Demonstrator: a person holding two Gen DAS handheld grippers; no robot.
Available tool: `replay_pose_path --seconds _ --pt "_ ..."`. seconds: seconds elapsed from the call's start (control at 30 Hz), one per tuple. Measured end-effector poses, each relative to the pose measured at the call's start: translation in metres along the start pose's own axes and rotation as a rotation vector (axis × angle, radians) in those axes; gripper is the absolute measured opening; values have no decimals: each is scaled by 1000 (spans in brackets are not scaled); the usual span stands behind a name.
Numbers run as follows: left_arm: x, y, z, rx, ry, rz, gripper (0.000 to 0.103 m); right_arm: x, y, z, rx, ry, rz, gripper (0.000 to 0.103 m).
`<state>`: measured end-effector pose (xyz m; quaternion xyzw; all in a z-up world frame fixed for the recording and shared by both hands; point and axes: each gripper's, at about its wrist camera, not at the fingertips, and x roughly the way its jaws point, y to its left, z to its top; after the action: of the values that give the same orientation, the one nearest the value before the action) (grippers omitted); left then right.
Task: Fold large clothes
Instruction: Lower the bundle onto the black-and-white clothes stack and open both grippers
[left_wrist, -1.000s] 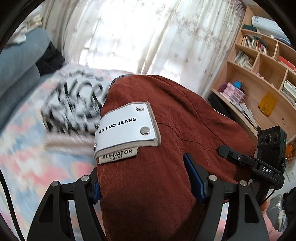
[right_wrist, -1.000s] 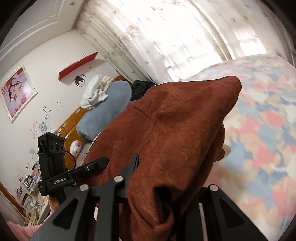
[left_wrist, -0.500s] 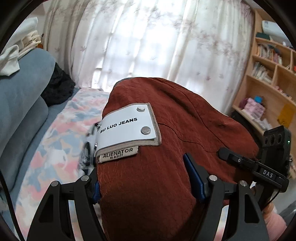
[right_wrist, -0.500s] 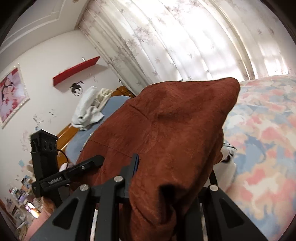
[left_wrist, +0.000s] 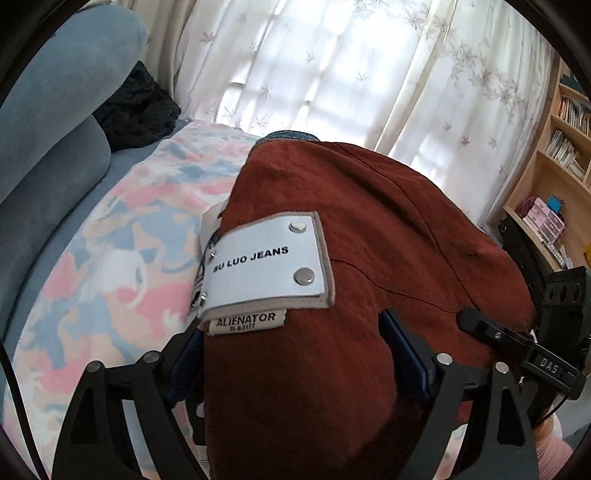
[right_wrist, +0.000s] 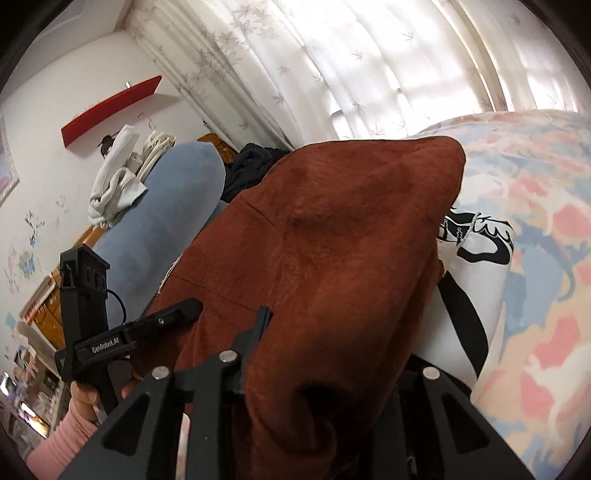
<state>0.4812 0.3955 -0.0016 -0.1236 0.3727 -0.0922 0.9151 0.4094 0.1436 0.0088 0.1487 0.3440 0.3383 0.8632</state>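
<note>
Your left tool (left_wrist: 295, 354) and right tool (right_wrist: 332, 369), both just widening, have the jeans (left_wrist: 369, 240) between them; lower them flat onto the bed (left_wrist: 110, 240) at 9 o'clock.

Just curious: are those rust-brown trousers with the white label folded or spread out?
Folded: the rust-brown trousers form a thick bundle across both grippers, white label on top.

- Garment (left_wrist: 369, 258) bunched between both grippers, over bedspread (left_wrist: 110, 266).
- Printed cloth (right_wrist: 476, 266) lies under garment's right side.
- Bolster (left_wrist: 55, 147) left; bookshelf (left_wrist: 565, 155) right; curtain (left_wrist: 332, 74) behind.
</note>
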Motion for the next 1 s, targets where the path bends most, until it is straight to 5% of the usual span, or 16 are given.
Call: replay_pose_path --seconds 0.17,0.27,1.0 --pt "-9 5 -5 -31 6 35 101 -3 1 7 -6 18 -46 57" --pt "-12 15 -7 -82 31 18 103 -13 -11 10 54 19 -4 63" --pt "-94 -16 -23 -22 -42 149 102 -79 -9 -7 82 -6 -138 63"
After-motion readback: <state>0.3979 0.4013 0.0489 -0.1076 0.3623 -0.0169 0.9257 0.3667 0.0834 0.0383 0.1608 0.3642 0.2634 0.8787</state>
